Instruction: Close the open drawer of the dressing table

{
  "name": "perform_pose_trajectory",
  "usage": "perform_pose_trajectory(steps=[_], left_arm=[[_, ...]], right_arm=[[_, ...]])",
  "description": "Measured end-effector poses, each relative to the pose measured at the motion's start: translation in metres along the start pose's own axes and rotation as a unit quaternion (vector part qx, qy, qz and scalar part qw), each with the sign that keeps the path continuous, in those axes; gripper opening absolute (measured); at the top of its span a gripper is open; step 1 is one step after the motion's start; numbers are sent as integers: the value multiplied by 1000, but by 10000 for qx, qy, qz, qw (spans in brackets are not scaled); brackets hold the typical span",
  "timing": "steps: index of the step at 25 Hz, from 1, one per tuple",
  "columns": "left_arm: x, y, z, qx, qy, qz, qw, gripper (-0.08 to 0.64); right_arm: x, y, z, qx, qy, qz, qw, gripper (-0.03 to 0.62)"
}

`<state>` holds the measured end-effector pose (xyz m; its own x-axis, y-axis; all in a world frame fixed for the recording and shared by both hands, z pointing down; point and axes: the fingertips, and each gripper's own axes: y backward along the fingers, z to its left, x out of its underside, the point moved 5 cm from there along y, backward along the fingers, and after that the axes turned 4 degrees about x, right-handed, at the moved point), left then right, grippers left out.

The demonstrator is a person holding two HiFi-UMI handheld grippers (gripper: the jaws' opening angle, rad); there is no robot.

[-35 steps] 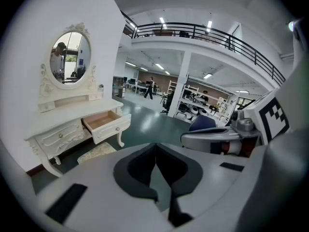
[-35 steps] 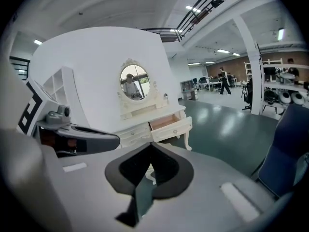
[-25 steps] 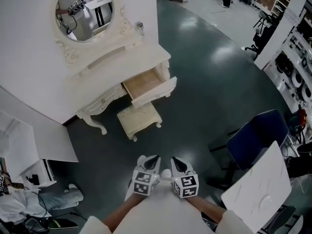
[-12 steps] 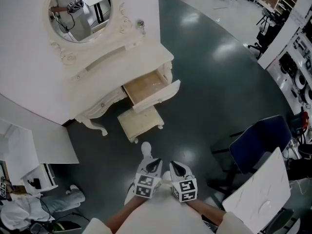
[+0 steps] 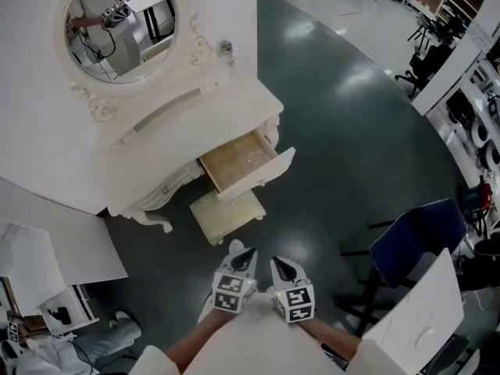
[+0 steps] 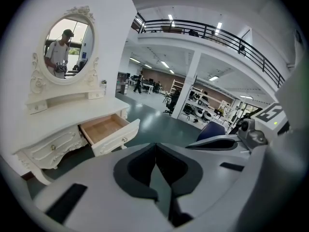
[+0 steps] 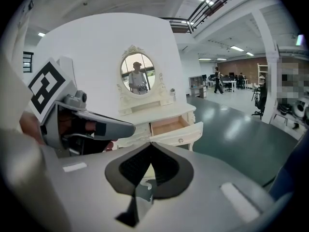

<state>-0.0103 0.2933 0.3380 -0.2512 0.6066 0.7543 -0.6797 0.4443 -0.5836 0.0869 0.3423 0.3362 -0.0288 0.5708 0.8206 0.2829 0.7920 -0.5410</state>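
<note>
The left tool [image 5: 244, 253] and right tool [image 5: 283, 262] are both clenched, empty. Ahead, the ornate cream table's [image 5: 168, 143] wood-lined open drawer [image 5: 238, 161] juts out. A cream cushioned stool [image 5: 226, 214] stands between, and a blue chair [image 5: 414, 237] is off right.

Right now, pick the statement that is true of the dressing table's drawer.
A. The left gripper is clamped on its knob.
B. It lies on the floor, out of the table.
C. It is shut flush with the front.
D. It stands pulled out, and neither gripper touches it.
D: the drawer juts out of the dressing table with its wooden inside showing, while the left gripper and right gripper are well short of it, both shut.
</note>
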Motion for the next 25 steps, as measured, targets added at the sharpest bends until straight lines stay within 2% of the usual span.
perform_pose_trajectory(steps=[5,11,18,25], left_arm=[[-36,-9,33,225,-160,-12,9996,9],[-61,-20,84,310,-248,-137,9991,9],[-91,-19,118,563,-36,-119,9983,9],[-100,-54,132,575,87,90,9983,9]], right_arm=[[-33,-41,10,39,141,-110,9998,2],[-70,-85,20,63,230,-208,9995,2],[-109,-116,10,318,221,-301,9988,2],[-116,-139,-28,387,270,-99,9988,2]])
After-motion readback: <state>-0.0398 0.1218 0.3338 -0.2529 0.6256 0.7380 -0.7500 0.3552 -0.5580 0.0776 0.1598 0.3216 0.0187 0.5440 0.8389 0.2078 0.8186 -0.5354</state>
